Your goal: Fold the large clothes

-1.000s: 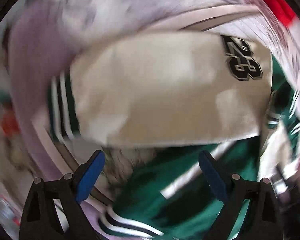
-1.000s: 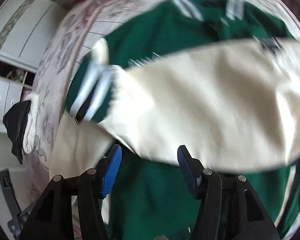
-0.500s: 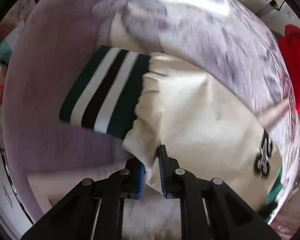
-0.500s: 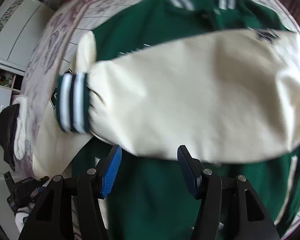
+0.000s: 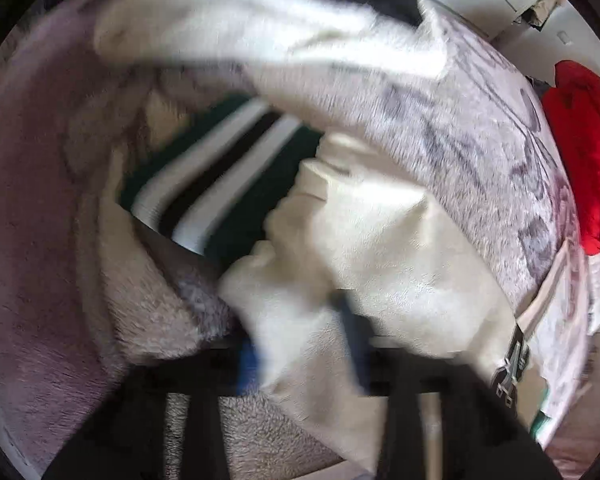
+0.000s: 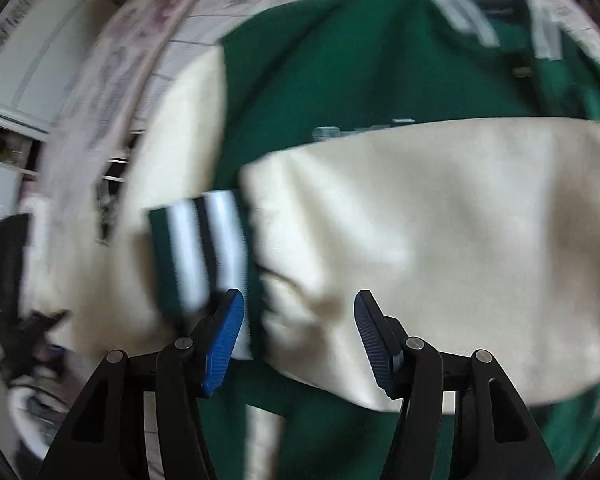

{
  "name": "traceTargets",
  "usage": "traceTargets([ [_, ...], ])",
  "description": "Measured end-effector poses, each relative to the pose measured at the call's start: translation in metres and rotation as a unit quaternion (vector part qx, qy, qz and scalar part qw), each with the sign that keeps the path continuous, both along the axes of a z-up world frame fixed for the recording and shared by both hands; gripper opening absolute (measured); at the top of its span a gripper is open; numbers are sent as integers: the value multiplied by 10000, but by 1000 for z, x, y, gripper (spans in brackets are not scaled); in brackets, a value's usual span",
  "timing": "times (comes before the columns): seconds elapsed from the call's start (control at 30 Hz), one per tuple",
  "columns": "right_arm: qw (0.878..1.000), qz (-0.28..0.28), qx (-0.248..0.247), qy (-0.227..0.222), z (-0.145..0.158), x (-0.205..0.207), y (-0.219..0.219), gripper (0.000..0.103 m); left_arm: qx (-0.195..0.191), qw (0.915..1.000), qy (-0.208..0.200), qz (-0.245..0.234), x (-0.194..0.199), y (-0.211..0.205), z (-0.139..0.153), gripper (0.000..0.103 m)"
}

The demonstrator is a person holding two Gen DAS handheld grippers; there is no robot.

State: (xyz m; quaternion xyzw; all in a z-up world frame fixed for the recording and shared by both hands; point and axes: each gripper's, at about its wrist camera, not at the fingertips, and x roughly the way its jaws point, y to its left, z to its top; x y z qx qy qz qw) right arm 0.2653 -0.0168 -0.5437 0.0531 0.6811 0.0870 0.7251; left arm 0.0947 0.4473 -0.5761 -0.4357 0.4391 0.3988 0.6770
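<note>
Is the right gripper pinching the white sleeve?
No, the right gripper is open: its blue pads stand apart, with the cream sleeve lying beyond them, over the green jacket.

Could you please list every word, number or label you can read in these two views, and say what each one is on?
None can be read for certain.
Black-and-white patch on the cream sleeve: seen edge-on and blurred, unreadable.
Pale lettering on the green jacket chest: half covered by the folded sleeve and motion-blurred, unreadable.
</note>
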Motion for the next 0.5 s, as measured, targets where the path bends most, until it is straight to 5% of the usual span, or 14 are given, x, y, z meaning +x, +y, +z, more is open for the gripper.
traceTargets([
  [0.07, 9980, -58, -623, -116, 9, -7, -12, 88, 199, 9998, 69, -72, 8, -5, 16, 5],
  [0.17, 9867, -62, -1600, -283, 19, -14, -22, 88, 949, 9945, 185, -401, 21, -25, 59, 2],
  [0.33, 9768, 25, -2125, -266, 21, -18, -30, 92, 2303, 9640, 305, -1295, 59, -80, 140, 2],
  [0.5, 9772, -79, -2092, -355, 32, -20, -45, 92, 2813, 9332, 218, -2224, 86, -150, 196, 2],
])
